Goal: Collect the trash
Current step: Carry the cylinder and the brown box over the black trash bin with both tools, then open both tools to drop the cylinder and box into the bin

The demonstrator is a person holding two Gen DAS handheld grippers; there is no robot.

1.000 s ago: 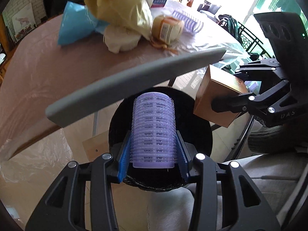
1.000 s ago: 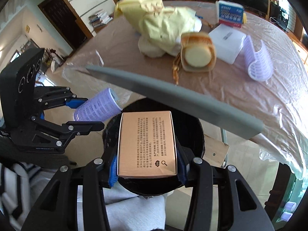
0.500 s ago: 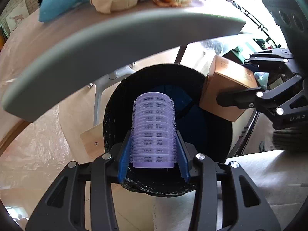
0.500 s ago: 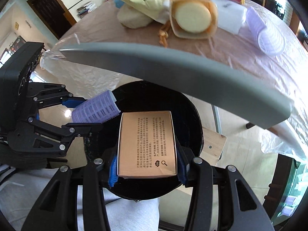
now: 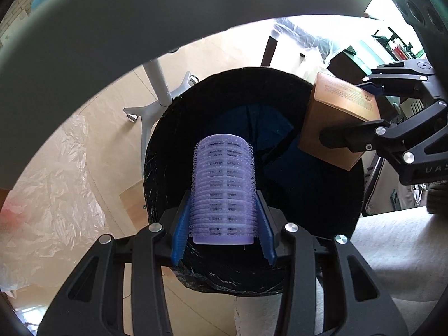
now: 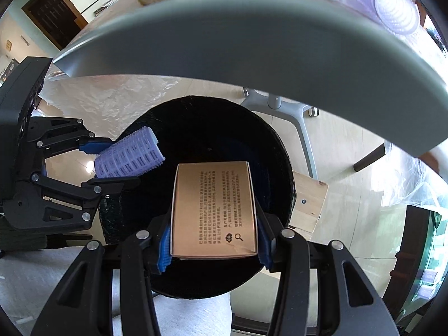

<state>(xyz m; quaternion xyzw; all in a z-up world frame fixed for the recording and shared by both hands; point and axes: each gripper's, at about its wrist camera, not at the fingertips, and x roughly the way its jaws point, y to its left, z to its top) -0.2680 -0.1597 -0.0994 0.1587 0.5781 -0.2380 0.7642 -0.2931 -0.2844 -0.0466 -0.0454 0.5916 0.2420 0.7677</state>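
My left gripper (image 5: 223, 193) is shut on a purple hair roller (image 5: 224, 184) and holds it upright over the mouth of a round black-lined bin (image 5: 156, 168). My right gripper (image 6: 214, 210) is shut on a tan printed cardboard box (image 6: 214, 210) above the same bin (image 6: 212, 100). In the left wrist view the right gripper (image 5: 341, 112) and its box (image 5: 327, 128) hang over the bin's right rim. From the right wrist, the left gripper (image 6: 126, 159) and roller (image 6: 128, 154) sit over the left rim. Something dark blue lies inside the bin.
A grey table edge (image 5: 140, 28) (image 6: 252, 42) arches just above both grippers. A white chair base (image 6: 280, 106) and a wooden block (image 6: 308, 201) stand by the bin. Crumpled clear plastic (image 5: 56, 182) covers the floor. A person's lap (image 5: 392, 252) lies below.
Both grippers have sunk below the table edge toward the bin, still holding the roller and the box. The tabletop items have slid almost out of view.
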